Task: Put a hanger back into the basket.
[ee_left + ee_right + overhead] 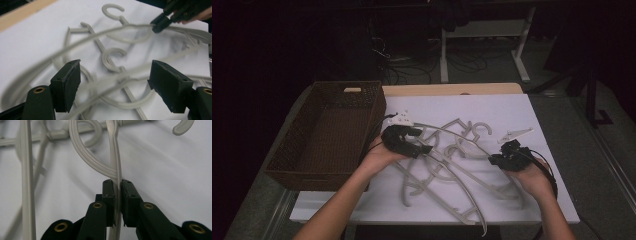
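High view: my right gripper (493, 160) pinches one hanger (447, 131) in the tangled pile (447, 170) on the white board (542, 115). Left gripper view: my left gripper (115, 85) gapes, holding nothing. Right gripper view: jaws clamp the hanger's thin arm; lifting could drag snagged neighbours along

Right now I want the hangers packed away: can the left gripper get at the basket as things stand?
Probably yes. The left gripper is open with nothing clamped, and the wicker basket sits right beside that hand, its top open. Only the tangled hangers lie under the jaws.
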`<state>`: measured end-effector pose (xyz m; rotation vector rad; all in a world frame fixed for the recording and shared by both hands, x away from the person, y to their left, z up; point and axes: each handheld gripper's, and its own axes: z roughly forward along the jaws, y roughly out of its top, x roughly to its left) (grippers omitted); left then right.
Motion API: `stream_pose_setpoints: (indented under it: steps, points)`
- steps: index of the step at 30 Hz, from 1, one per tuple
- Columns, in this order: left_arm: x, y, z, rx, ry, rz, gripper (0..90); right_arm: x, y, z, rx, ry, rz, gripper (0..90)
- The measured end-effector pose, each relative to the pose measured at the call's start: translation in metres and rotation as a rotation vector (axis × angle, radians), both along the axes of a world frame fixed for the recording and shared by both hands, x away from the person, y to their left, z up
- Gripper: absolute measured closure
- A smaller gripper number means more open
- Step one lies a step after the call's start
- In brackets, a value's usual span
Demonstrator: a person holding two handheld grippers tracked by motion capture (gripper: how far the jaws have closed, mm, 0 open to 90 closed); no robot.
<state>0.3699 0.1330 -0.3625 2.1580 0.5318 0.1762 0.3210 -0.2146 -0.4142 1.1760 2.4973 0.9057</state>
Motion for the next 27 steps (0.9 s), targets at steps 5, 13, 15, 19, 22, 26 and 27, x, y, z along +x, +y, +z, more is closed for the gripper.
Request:
stream_pose_setpoints:
  steps: [5, 13, 15, 19, 22, 26, 27]
  points:
    - [0.008, -0.011, 0.008, 0.083, -0.045, -0.015, 26.4, 0.004, 0.011, 0.008, -0.003, -0.010, 0.089, 81.5]
    - [0.013, -0.021, -0.004, 0.228, -0.023, -0.096, 35.5, 0.003, 0.026, 0.019, 0.004, -0.013, 0.226, 81.5]
    - [0.013, -0.022, -0.006, 0.251, -0.011, -0.128, 42.3, 0.003, 0.027, 0.021, 0.007, -0.012, 0.247, 81.5]
    - [0.011, -0.024, -0.008, 0.291, -0.012, -0.142, 47.2, 0.001, 0.030, 0.023, 0.003, -0.011, 0.273, 81.4]
    - [0.010, -0.024, -0.008, 0.300, -0.013, -0.162, 53.1, 0.002, 0.033, 0.025, -0.003, -0.009, 0.294, 81.4]
    - [0.008, -0.024, -0.009, 0.324, 0.000, -0.175, 60.7, 0.002, 0.037, 0.029, -0.013, -0.014, 0.324, 81.4]
    - [0.008, -0.025, -0.010, 0.334, -0.002, -0.171, 62.9, 0.003, 0.039, 0.030, -0.024, -0.012, 0.339, 81.4]
